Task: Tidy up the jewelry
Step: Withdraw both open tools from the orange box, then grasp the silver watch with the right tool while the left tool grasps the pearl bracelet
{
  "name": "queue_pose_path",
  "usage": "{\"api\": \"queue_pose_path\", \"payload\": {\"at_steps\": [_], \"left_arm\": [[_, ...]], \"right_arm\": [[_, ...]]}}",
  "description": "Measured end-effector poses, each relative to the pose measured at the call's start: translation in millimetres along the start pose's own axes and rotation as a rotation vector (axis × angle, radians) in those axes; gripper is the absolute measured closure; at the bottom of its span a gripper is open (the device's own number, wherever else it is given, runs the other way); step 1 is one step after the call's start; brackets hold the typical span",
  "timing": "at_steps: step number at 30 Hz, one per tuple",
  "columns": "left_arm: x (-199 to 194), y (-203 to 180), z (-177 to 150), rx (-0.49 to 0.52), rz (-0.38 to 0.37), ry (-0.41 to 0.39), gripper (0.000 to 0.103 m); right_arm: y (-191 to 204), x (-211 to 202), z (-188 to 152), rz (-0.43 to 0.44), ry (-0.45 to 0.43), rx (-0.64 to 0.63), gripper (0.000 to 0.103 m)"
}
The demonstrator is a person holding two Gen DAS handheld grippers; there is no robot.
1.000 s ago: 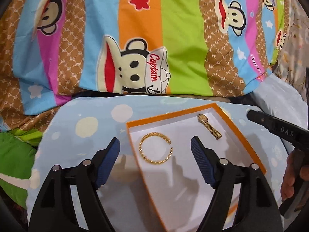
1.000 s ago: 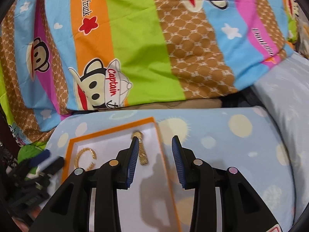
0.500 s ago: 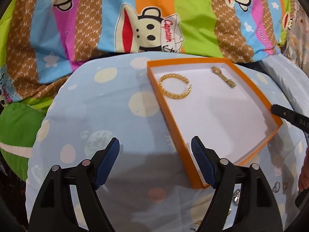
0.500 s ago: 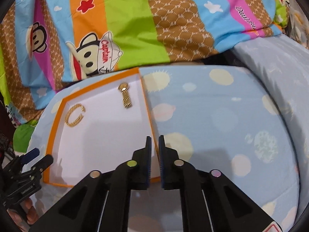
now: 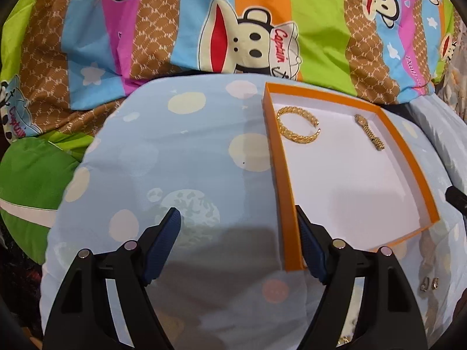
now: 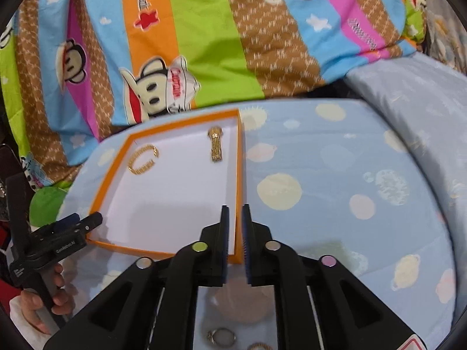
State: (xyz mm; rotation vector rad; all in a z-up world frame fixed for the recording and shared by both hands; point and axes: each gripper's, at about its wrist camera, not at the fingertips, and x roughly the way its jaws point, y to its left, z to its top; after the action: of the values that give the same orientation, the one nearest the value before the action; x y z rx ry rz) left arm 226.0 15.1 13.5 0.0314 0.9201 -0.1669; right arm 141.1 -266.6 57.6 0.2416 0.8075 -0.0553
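Your work surface: pale blue dotted cushion (image 5: 181, 157). Directly on it: orange tray (image 5: 281, 175), small rings (image 6: 221, 337), earrings (image 5: 429, 283) near you.

One tray (image 5: 407, 157), one bangle (image 5: 297, 127), one watch (image 5: 369, 135)

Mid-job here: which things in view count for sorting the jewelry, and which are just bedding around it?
For the job:
- orange tray, its right wall between the right gripper's jaws
- gold bangle in the tray
- gold watch in the tray
- loose rings on the sheet
- small earrings outside the tray
- left gripper, open

Just lying about:
- monkey-print blanket
- blue spotted sheet
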Motion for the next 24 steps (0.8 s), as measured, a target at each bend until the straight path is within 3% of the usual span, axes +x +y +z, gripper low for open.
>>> {"api": "queue_pose_path", "payload": {"at_steps": [3,7,13,18,24], "left_arm": [[-28.7,-1.2,-3.3,0.018,0.011,-0.062,0.029],[-60.8,-1.7,-16.4,0.014,-0.032,-0.096,0.025],[-85.7,-6.5,-50.4,0.02,-0.08,-0.066,0.025],[-101.0,-10.1,-84.2,0.045,-0.115,-0.026,0.024],[-96.9,-25.4,-117.6,0.085,-0.167,0.052,0.024]], "right_arm": [[6.5,-21.1,-12.7,0.012,-0.019,-0.037,0.083],[26.1,-28.3,-44.3,0.061,0.032,-0.105,0.083],[54.4,-28.5,-81.6,0.058,0.06,-0.194,0.075],[53.5,-41.4,-91.7,0.047,0.043,-0.191,0.067],[49.3,-51.2,-98.6,0.047,0.047,-0.174,0.067]]}}
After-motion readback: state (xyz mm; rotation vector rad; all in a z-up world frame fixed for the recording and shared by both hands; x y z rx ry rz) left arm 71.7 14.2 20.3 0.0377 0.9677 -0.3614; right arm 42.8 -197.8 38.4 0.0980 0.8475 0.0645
